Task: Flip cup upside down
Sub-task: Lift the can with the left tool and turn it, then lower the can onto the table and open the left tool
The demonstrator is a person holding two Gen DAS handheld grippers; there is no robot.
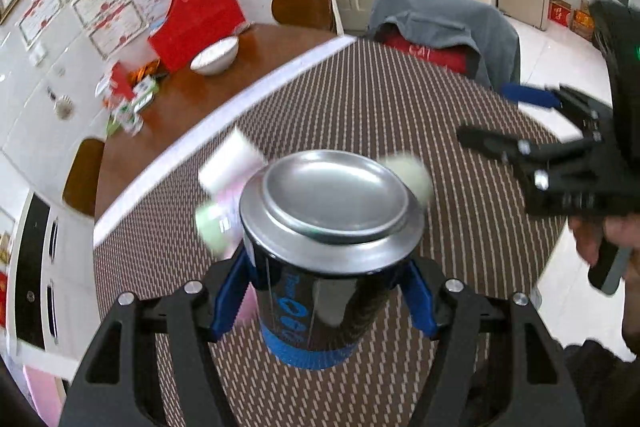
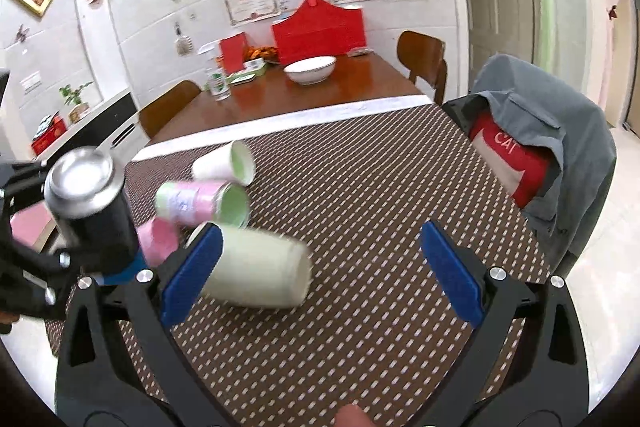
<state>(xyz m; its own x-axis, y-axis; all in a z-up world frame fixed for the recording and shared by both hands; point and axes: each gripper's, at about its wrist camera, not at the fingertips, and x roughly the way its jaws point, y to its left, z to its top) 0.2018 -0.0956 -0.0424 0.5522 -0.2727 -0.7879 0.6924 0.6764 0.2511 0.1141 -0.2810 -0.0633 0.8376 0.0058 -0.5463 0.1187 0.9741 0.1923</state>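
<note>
While clamped between the blue pads of the left gripper, the black cup hangs above the patterned mat, silver base uppermost. Right gripper: jaws spread, grasping nothing. Paper cups lie toppled nearby.

Black steel cup, base up, airborne

The surface wears a brown mat with a pale dashed weave, edged by a white strip at its far side. Four paper cups lie tipped over on it: a white cup, a pink-and-green cup, a pink cup and a pale green cup, clustered close together.
</note>
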